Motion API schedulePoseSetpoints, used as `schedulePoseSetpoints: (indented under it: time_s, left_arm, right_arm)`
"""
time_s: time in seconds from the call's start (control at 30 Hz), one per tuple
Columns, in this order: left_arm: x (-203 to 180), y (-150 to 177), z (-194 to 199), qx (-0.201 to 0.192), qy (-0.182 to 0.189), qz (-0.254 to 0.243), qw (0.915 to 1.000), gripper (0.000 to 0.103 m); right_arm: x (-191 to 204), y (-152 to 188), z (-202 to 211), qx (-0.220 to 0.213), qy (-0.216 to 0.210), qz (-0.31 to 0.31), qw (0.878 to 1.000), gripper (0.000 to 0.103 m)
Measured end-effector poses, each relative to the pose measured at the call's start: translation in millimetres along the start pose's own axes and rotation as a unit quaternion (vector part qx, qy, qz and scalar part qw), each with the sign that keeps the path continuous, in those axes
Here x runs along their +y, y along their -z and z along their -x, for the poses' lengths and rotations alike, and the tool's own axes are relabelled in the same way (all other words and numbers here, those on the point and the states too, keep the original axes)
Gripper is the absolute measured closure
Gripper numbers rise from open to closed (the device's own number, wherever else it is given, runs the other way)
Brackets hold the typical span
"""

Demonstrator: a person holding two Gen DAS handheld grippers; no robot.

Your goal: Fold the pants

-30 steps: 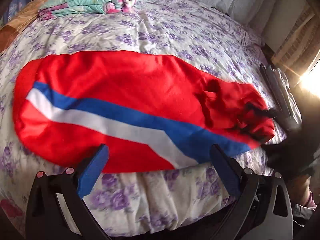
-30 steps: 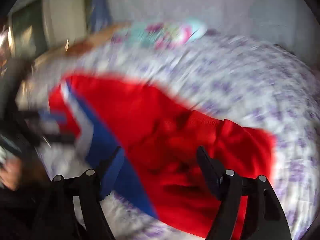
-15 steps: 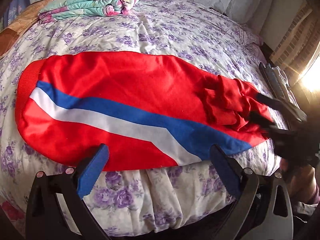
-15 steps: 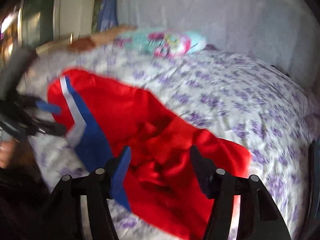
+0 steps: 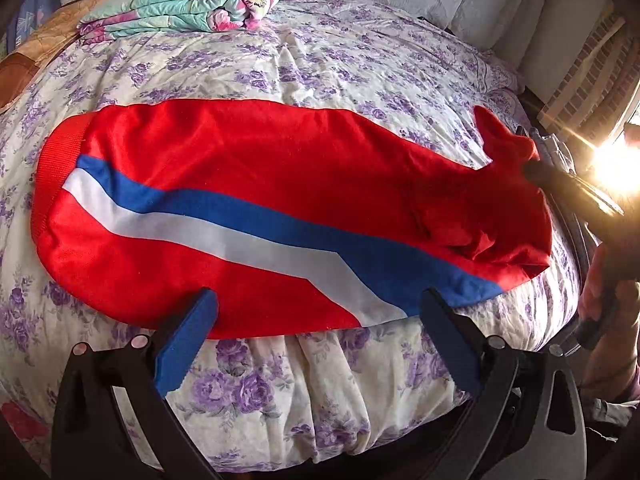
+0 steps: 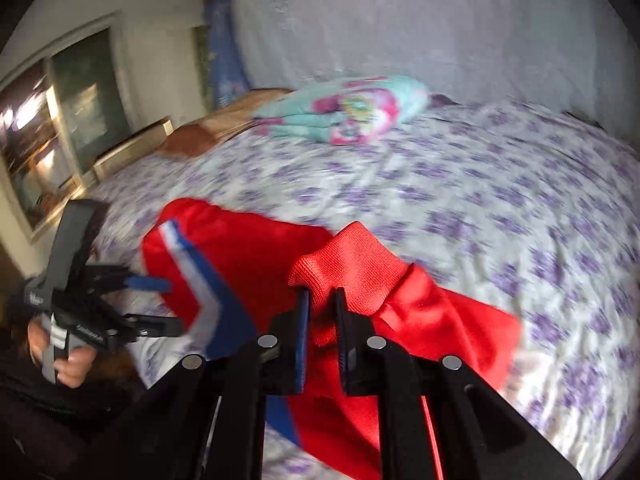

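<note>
Right wrist view: my right gripper (image 6: 321, 306), open half a second ago, has now closed on the ribbed cuff (image 6: 344, 264) of the pants (image 5: 256, 216) and lifted it off the bed (image 5: 360, 64) — the rest lies flat, stretched out. My left gripper (image 5: 320, 316) stays wide, just short of the pants' near edge, holding nothing.

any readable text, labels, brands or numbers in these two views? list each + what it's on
None can be read.
Left gripper body, right wrist view: small white lettering on the dark housing and on its side bar, too small and blurred to read.
Red pants: only a blue and white stripe, no print visible.
Floral bedspread and folded blanket: patterns only, no text.
Right gripper, closed on the pants' ribbed cuff: no markings visible.
</note>
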State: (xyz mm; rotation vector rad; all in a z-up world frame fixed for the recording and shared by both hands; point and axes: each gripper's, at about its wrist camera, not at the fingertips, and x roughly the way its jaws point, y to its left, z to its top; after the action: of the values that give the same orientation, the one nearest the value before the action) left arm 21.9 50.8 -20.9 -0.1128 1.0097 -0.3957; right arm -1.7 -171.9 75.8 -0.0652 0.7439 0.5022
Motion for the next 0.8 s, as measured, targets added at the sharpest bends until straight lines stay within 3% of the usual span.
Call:
schedulePoseSetpoints:
  time_s: [0.17,0.4,0.5,0.53,0.57,0.67,0.8]
  left_arm:
    - [1,1,0,-0.001,-0.001,0.000,1.0000,0.005]
    - [-1,-1,-3,0.000,-0.007,-0.002,1.0000,0.005]
    - [1,0,-2,-0.006,-0.002,0.002,1.0000,0.005]
    - [3,1,0,-0.008,0.000,0.006,1.0000,0.005]
    - [7,2,4,-0.012,0.009,0.014,0.9998,0.005]
    - [26,7,19,-0.023,0.018,0.051,0.9983,0.005]
    - [82,19,51,-0.050,0.033,0.158,0.9856,0.005]
  right_arm:
    - [28,25,-72,0.088,-0.002,0.052,0.995,0.091]
    - [35,10,-64,0.056,0.009,0.048,0.997,0.091]
    - [30,20,-90,0.102,0.022,0.051,0.993,0.089]
    - [32,22,-90,0.089,0.025,0.063,0.994,0.085]
    - [35,22,-86,0.085,0.017,0.067,0.994,0.069]
    - [40,22,-59,0.037,-0.007,0.057,0.998,0.042]
    - [41,31,-15,-0.038,-0.049,0.032,0.998,0.038]
